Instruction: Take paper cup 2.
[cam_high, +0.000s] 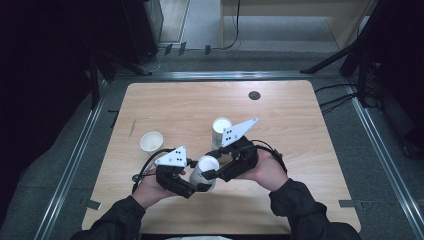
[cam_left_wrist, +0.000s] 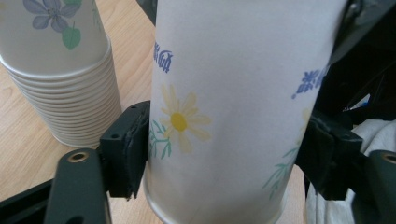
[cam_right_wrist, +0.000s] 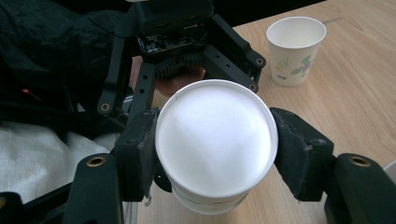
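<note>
Left gripper (cam_high: 201, 187): held low at the table's near edge in the person's left hand; jaws narrowed onto the cup (cam_high: 204, 171), one pad against each side of its wall, near its lower end in the left gripper view.
Right gripper (cam_high: 212, 173): held in the right hand just beside the left gripper; jaws part closed, both pads pressed on the same cup just below its rim, as the right gripper view showed.
Cup: a white paper cup printed with flowers, gripped by both grippers at once and held between them above the near middle of the table (cam_high: 280, 130); tilted, with its mouth turned toward the right gripper's camera. Whether more than one cup was nested in it could not be told.
Stack (cam_high: 220, 131): paper cups nested upright, standing on the table just beyond the right gripper; apart from the held cup.
Single cup (cam_high: 151, 141): stood upright, mouth up, on the table to the left of the stack and beyond the left gripper; well apart from both.
Disc (cam_high: 254, 95): a small dark round mark at the table's far side.
</note>
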